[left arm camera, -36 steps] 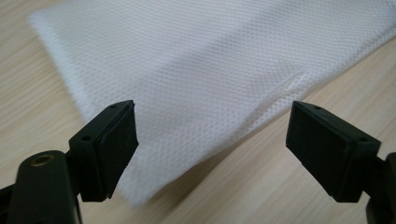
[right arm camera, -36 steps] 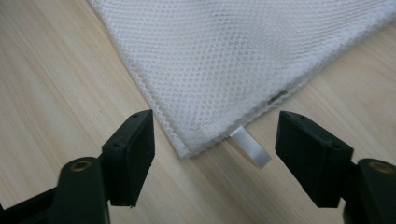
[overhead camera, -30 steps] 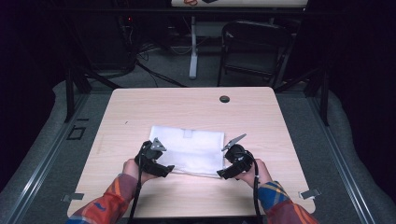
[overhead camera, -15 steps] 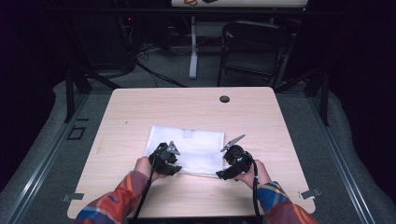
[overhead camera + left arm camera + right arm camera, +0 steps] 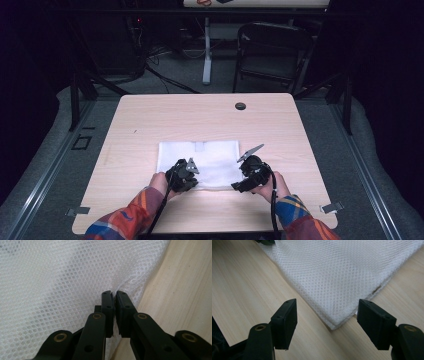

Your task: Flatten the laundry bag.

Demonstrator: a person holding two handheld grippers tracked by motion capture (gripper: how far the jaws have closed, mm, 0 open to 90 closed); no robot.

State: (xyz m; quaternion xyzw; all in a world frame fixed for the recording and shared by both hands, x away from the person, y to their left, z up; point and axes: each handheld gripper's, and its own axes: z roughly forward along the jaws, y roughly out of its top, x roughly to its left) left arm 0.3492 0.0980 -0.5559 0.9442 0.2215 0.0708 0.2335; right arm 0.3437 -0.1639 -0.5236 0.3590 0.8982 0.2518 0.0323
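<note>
A white mesh cloth (image 5: 212,155) lies folded flat on the wooden table (image 5: 200,120). My left gripper (image 5: 186,171) is at the cloth's near edge. In the left gripper view its jaws have just been closing, and my left gripper (image 5: 114,293) is now shut on a pinched ridge of the cloth (image 5: 62,277). My right gripper (image 5: 238,184) is at the near right corner. In the right gripper view my right gripper (image 5: 327,312) stands open, its pads wide apart on either side of the layered corner of the cloth (image 5: 342,270) without touching it.
A black round grommet (image 5: 240,106) sits in the table near its far edge. A dark chair (image 5: 272,50) and a white stand leg (image 5: 206,50) are behind the table. Bare wood (image 5: 244,285) surrounds the cloth on all sides.
My left gripper has moved right along the cloth's near edge, sunk a little, and closed on the fabric. The right gripper has stayed at its corner.
</note>
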